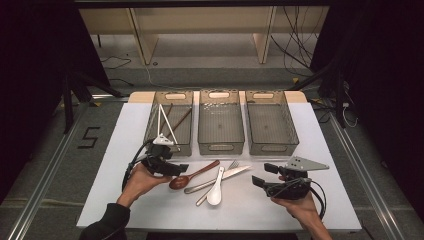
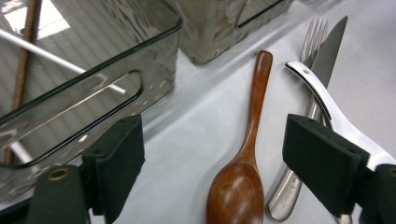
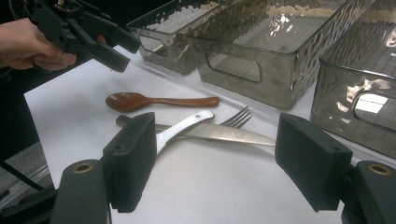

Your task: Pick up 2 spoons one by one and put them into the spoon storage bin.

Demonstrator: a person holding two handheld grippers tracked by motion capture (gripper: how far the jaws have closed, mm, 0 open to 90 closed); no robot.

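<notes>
the left gripper (image 1: pixel 181 168) hangs wide open over the wooden spoon (image 1: pixel 192 176); the right gripper (image 1: pixel 264 174) is wide open too, holding nothing.

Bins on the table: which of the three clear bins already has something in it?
The left bin, nearest the left gripper. It holds white and brown sticks leaning inside, while the middle bin and right bin look empty.

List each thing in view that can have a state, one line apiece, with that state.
left gripper: open, jaws either side of the wooden spoon, not gripping.
right gripper: open, holding nothing.
wooden spoon: flat on the table, bowl nearest the left gripper.
white spoon: lying across the knife.
knife: flat, beneath the white spoon.
fork: flat, crossed by the knife.
left bin: holds chopsticks.
middle bin: empty.
right bin: empty.
</notes>
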